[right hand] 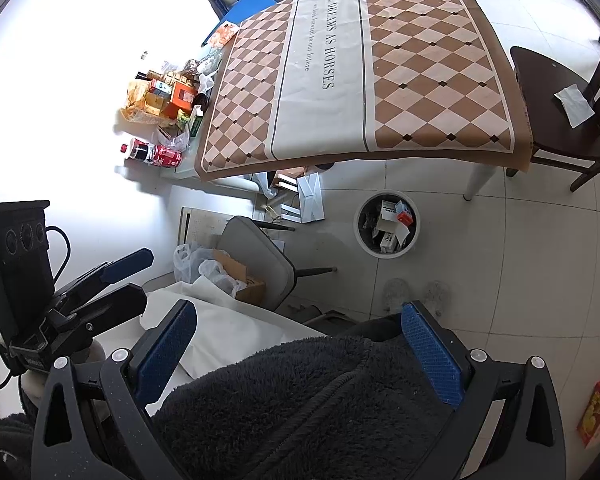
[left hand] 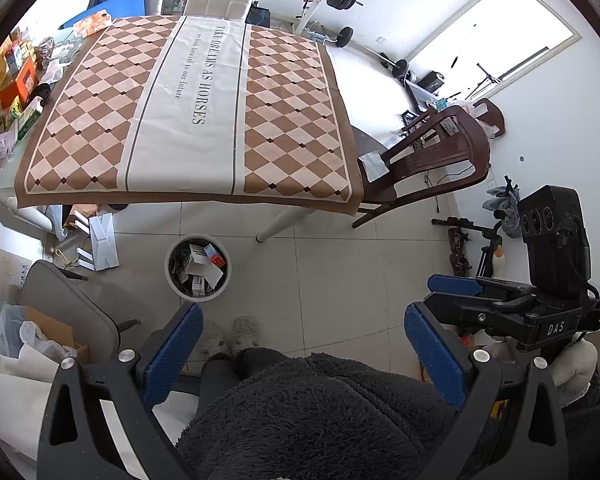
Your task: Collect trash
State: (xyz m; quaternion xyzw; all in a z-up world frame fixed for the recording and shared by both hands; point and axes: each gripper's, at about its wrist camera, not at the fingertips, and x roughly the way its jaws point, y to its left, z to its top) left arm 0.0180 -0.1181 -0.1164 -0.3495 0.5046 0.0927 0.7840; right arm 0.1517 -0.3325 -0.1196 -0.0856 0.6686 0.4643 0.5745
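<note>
Blue-padded fingers stand spread wide on both tools, with nothing between them. The left gripper and the right gripper are both held low over the person's lap, above a dark fleecy garment, and each appears at the edge of the other's view. The trash bin, a round white one, stands on the pale tiled floor just in front of the person's slippers, near a table leg. Inside it lie small cardboard boxes and crumpled paper, one box with a red end.

Beyond the bin a table carries a brown and cream checked tablecloth printed with "TAKE DREAMS AS HORSES"; the cloth itself is bare. Along the table's left edge, off the cloth, sits a cluster of clutter: orange and yellow boxes, plastic wrappers, a green carton, and red cola bottles lying on their sides. A dark wooden chair stands at the table's right side with a white sheet on its seat.
</note>
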